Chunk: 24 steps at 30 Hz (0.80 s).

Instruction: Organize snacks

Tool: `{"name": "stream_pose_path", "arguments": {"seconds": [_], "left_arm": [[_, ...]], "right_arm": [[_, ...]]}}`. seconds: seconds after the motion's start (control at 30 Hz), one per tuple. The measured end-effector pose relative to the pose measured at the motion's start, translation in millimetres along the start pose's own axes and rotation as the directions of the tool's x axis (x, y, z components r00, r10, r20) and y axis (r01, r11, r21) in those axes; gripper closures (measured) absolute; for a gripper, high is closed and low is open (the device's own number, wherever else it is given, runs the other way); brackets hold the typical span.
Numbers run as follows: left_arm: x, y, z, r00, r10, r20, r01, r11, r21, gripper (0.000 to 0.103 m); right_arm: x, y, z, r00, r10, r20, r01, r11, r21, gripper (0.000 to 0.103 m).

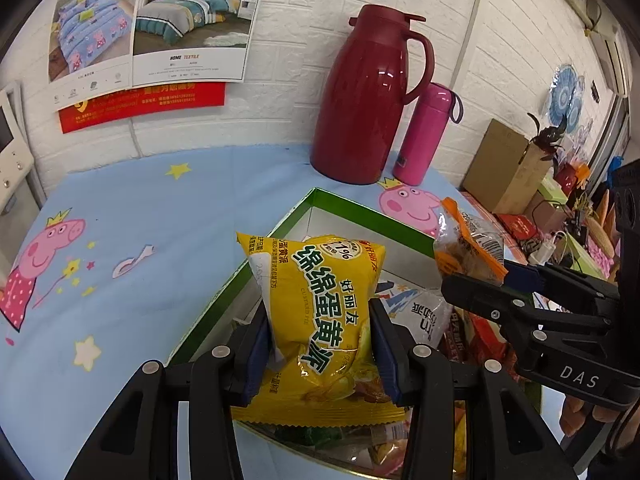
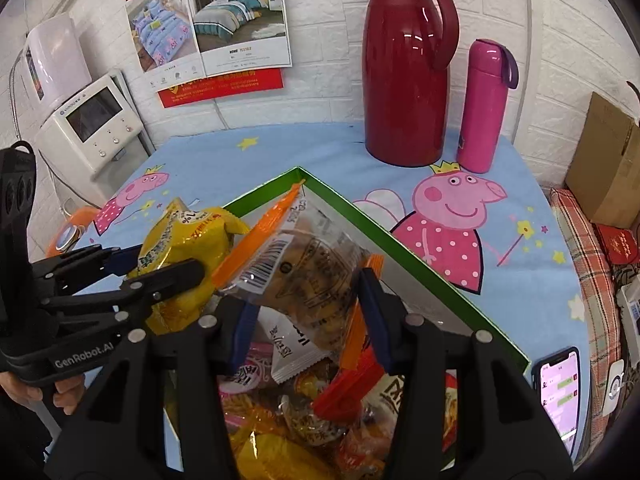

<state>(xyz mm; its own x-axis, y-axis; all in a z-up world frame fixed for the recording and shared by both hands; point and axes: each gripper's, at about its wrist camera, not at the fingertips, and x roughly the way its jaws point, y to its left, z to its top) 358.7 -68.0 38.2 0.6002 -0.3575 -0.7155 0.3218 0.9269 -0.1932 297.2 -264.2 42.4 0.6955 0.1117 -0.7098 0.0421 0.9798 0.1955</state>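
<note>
- Gripping a puffed yellow custard-pie packet (image 1: pixel 320 316) between its blue-padded fingers, the left gripper (image 1: pixel 320 344) holds it above the green-rimmed cardboard box (image 1: pixel 352 204); the jaws are clenched on the packet's sides.
- From the right wrist view that same yellow packet (image 2: pixel 180 264) shows at the left, pinched by the left gripper (image 2: pixel 160 268), above the box's near-left part.
- The right gripper (image 2: pixel 306 320) has its jaws clamped on a clear plastic biscuit packet with orange edges (image 2: pixel 308 268), held tilted over the box (image 2: pixel 440 276).
- In the left wrist view the right gripper (image 1: pixel 480 280) comes in from the right, with the biscuit packet (image 1: pixel 468 244) sticking up from its tips.
- The two held packets are just beside each other above the box, not clearly touching.
- Inside the box lies a heap of mixed snack packets (image 2: pixel 320 412), white, pink, red and orange, piled at the near end; the far corner of the box shows bare white floor.
- The box sits on a light-blue cartoon-pig tablecloth (image 1: pixel 140 216).
- A tall dark-red thermos jug with a handle (image 1: pixel 368 96) and a slim pink flask (image 1: pixel 424 132) stand upright side by side behind the box, against the white brick wall.
- A smartphone with a lit screen (image 2: pixel 560 392) lies on the cloth just right of the box.
</note>
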Motion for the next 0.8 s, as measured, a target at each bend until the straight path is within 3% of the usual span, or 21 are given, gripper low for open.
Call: {"name": "stream_pose_path", "arguments": {"seconds": [0.1, 0.17, 0.23, 0.33, 0.37, 0.43, 0.8], "left_arm": [[4.1, 5.5, 0.4, 1.000, -0.015, 0.008, 0.015, 1.000, -0.016, 0.054], [4.8, 8.4, 1.4, 1.000, -0.004, 0.016, 0.005, 1.000, -0.022, 0.044], [0.9, 10.2, 1.2, 0.998, 0.022, 0.051, -0.021, 1.000, -0.021, 0.022], [-6.8, 15.6, -0.5, 0.993, 0.062, 0.103, -0.058, 0.997, -0.047, 0.011], [-8.2, 17.8, -0.8, 0.993, 0.060, 0.104, -0.054, 0.997, -0.058, 0.007], [-10.6, 21.5, -1.4, 0.994, 0.056, 0.098, -0.049, 0.996, -0.081, 0.001], [-53.3, 9.8, -12.3, 0.986, 0.093, 0.135, -0.086, 0.995, -0.057, 0.001]], "right_arm": [[7.4, -0.4, 4.3, 0.999, 0.029, -0.013, -0.029, 1.000, 0.009, 0.050], [7.2, 1.3, 4.9, 1.000, 0.022, -0.001, -0.022, 1.000, -0.001, 0.050], [5.1, 1.7, 5.0, 0.999, 0.032, 0.005, -0.032, 0.999, -0.002, 0.047], [1.3, 0.6, 6.4, 0.999, 0.021, 0.027, -0.021, 1.000, -0.003, 0.029], [-0.3, 0.2, 6.4, 0.999, 0.015, 0.035, -0.015, 1.000, -0.004, 0.017], [-3.7, -0.2, 4.8, 0.999, 0.013, 0.042, -0.013, 1.000, -0.001, 0.011], [-50.0, 4.0, -9.3, 0.995, 0.016, 0.100, -0.017, 1.000, 0.012, 0.010]]}}
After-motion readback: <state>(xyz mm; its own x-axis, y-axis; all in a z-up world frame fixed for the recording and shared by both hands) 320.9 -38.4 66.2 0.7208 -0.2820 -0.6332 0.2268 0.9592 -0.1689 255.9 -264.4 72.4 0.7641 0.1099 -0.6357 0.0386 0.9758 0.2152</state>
